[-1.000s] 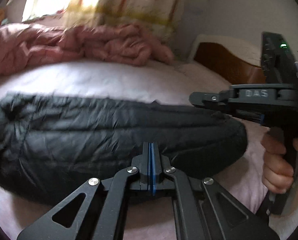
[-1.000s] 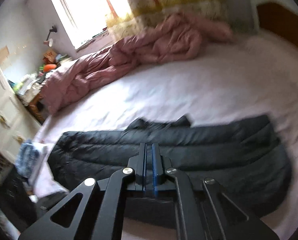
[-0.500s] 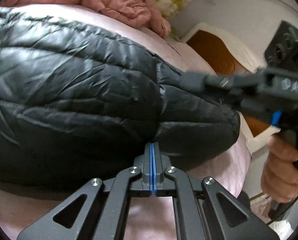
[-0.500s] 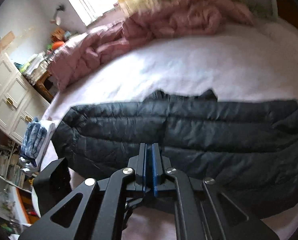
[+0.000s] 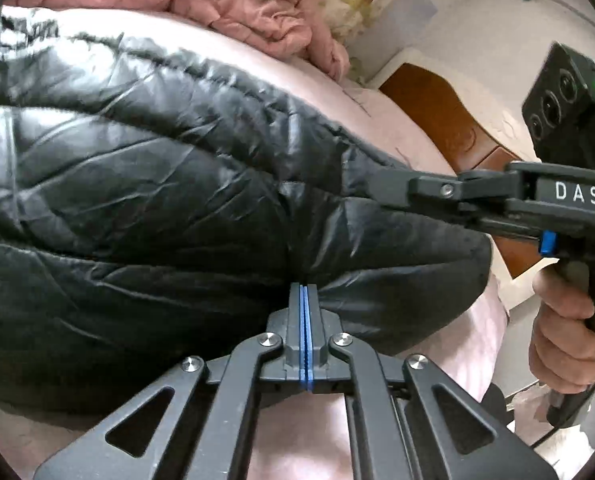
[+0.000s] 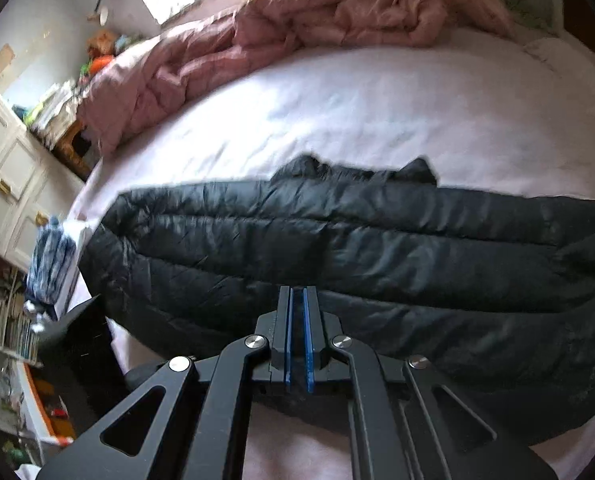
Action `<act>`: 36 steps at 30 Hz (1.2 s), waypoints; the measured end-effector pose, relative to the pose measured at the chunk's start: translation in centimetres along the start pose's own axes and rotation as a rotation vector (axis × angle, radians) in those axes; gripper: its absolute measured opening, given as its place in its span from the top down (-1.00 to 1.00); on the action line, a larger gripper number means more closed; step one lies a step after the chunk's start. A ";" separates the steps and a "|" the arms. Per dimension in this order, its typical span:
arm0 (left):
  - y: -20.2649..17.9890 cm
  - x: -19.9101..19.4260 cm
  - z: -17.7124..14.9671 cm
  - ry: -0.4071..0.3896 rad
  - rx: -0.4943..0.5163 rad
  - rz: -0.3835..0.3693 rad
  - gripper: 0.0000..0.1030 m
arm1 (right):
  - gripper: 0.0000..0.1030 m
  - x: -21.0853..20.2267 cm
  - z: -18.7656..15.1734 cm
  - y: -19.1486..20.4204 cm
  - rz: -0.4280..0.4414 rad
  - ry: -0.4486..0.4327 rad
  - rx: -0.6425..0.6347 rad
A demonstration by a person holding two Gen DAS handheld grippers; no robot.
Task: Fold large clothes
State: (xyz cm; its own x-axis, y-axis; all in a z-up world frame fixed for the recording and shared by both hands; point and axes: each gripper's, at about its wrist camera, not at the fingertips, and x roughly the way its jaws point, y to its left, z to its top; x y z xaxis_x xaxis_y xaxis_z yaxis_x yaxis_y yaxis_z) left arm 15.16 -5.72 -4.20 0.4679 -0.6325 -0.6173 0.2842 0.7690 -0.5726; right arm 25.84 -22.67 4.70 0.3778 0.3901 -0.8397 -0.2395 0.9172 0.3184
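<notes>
While both my claws, left claw [image 5: 304, 300] and right claw [image 6: 298, 308], sit pressed together holding nothing at the black puffer jacket [image 6: 377, 256], I reckon they need to spread and pinch its near edge for the next fold.

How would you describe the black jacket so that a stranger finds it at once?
Look at the bed with the pale sheet. Along its near edge lies the black puffer jacket, folded into a long band. Unlike the crumpled pink quilt behind it, it is dark, shiny and stitched in lengthwise channels.
</notes>
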 end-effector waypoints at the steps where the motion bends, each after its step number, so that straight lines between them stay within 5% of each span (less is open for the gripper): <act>1: 0.0 0.1 -0.1 0.001 0.002 0.008 0.95 | 0.89 0.6 0.0 0.1 -0.002 0.023 -0.002; 8: 0.8 1.9 -0.7 0.021 -0.026 0.046 0.93 | 0.88 6.3 -0.5 0.3 -0.073 0.143 -0.028; 16: -0.5 2.3 -1.2 -0.009 0.041 0.114 0.93 | 0.91 8.9 3.5 -0.9 -0.136 0.102 0.000; 24: -1.4 1.6 -2.1 -0.034 0.087 0.144 0.93 | 0.95 11.6 8.5 -1.2 -0.318 0.073 -0.066; 26: -1.7 1.4 -2.4 -0.052 0.105 0.153 0.93 | 0.95 8.6 8.2 -0.7 -0.327 -0.028 -0.095; 29: -2.9 1.1 -3.1 -0.080 0.169 0.209 0.93 | 0.91 2.0 5.3 -0.6 -0.191 -0.184 -0.083; 32: -2.9 0.4 -3.0 -0.100 0.172 0.186 0.94 | 0.52 -4.2 0.6 -1.2 -0.148 -0.313 -0.062; 34: -3.3 -0.5 -2.8 -0.133 0.197 0.186 0.94 | -0.21 -7.2 -2.5 -1.8 -0.172 -0.393 -0.053; 36: -3.7 -1.4 -1.8 -0.222 0.229 0.270 0.93 | -0.73 -10.7 -6.2 -3.2 -0.214 -0.545 -0.015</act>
State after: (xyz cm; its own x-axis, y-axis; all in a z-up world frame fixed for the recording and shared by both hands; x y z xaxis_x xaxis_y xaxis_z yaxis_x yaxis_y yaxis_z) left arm 11.91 -7.82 -2.20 0.7131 -0.3895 -0.5829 0.2940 0.9209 -0.2558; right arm 17.05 -30.32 9.92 0.8239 0.1849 -0.5357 -0.1178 0.9805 0.1572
